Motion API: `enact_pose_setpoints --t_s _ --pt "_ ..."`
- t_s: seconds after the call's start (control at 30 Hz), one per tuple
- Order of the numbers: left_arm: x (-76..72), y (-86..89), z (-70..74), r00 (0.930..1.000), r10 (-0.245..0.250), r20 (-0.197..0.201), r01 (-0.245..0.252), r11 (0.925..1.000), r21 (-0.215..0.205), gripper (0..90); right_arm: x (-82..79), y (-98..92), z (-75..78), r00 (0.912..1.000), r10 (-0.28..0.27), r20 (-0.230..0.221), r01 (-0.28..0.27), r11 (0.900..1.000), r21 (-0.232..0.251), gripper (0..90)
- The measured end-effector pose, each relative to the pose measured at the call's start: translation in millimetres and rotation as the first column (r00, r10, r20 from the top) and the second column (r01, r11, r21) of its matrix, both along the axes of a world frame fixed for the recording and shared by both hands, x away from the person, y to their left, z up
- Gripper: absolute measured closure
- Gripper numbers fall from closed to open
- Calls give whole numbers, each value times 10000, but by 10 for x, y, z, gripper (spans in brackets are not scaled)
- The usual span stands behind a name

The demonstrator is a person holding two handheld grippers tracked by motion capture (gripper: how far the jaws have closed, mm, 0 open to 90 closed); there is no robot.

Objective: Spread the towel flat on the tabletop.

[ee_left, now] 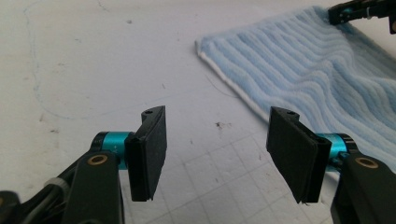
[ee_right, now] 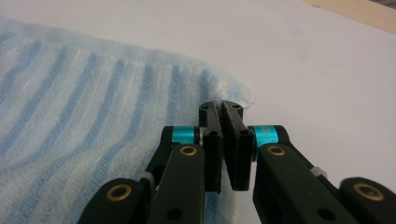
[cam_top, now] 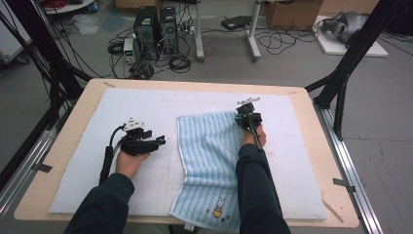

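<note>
My right gripper [ee_right: 223,109] is pinched tight on the far right corner of the blue towel [cam_top: 209,161], which lies flat on the white mat [cam_top: 146,102] in the middle of the table [cam_top: 73,117], its near end hanging over the front edge. My left gripper [ee_left: 217,144] hovers over bare mat just left of the towel, jaws wide with nothing between them.

Left tool [ee_left: 215,154] with its two black jaws spread wide and nothing between them, low over the white gridded mat [ee_left: 93,70] on the counter, striped pale-blue towel [ee_left: 303,65] ahead at right, right tool [ee_left: 359,11] at the towel's far corner
</note>
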State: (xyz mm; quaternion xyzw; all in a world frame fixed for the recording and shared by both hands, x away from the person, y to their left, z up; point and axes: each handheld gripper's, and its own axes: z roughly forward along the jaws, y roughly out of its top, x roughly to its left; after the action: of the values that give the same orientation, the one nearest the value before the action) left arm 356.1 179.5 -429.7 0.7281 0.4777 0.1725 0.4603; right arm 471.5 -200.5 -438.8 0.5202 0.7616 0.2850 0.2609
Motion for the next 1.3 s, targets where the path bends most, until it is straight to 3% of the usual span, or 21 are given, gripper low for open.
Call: enact_pose_setpoints --t_s 0.1,0.23,0.4,0.53,0.57,0.6,0.63,0.67,0.7,0.73,0.77,0.8,0.83,0.93,1.0,1.1,1.3 --pt "-5 -74 -35 9996 -187 -202 186 9998 -51 400 -26 -15 57 9999 96 108 -98 9999 114 650" --pt "-12 -235 -99 9967 -611 -527 608 9981 -75 413 -161 -16 232 9969 518 594 -538 9980 334 530" --pt "-20 -461 -151 9921 -992 -771 976 9949 -247 419 -482 -97 432 9869 1285 972 -1365 9873 811 431" --pt "-36 -593 -194 9876 -1207 -1005 1196 9927 -172 419 -789 -234 513 9817 1581 1065 -1701 9786 1158 381" --pt "-58 -674 -213 9879 -1235 -941 1251 9921 109 407 -872 -271 523 9798 1680 1089 -1796 9779 1070 381" --pt "-58 -674 -213 9879 -1235 -941 1251 9921 109 402 -872 -271 523 9798 1680 1089 -1796 9779 1070 381" --pt "-76 -738 -209 9897 -1124 -886 1158 9927 341 404 -1037 -360 551 9763 1800 1199 -1917 9769 944 381" --pt "-76 -738 -209 9897 -1124 -886 1158 9927 341 418 -1037 -360 551 9763 1800 1199 -1917 9769 944 381" --pt "-107 -787 -205 9917 -1115 -640 1172 9888 925 494 -1154 -438 563 9748 1821 1290 -1947 9764 930 378" --pt "-107 -787 -205 9917 -1115 -640 1172 9888 925 613 -1154 -438 563 9748 1821 1290 -1947 9764 930 378" --pt "-133 -813 -211 9927 -1163 -329 1199 9822 1447 741 -1248 -497 547 9750 1796 1311 -1947 9743 1135 368" --pt "-134 -810 -212 9903 -1364 -281 1391 9794 1462 741 -1248 -497 547 9750 1796 1311 -1947 9743 1135 368" --pt "-118 -808 -216 9880 -1470 -469 1514 9820 1130 869 -1318 -534 507 9747 1852 1248 -2014 9704 1330 365" --pt "-74 -778 -212 9915 -1243 -387 1282 9838 1251 876 -1364 -545 462 9755 1900 1107 -2040 9699 1327 365" --pt "17 -650 -208 9986 -481 -232 508 9899 1326 875 -1434 -553 414 9749 1949 1075 -2073 9709 1197 373" --pt "85 -534 -204 9997 -94 -217 118 9936 1125 876 -1482 -554 406 9746 1902 1181 -2033 9728 1107 384" --pt "258 -281 -209 9980 622 -116 -604 9913 1166 875 -1528 -463 431 9703 2167 1072 -2270 9691 966 397"
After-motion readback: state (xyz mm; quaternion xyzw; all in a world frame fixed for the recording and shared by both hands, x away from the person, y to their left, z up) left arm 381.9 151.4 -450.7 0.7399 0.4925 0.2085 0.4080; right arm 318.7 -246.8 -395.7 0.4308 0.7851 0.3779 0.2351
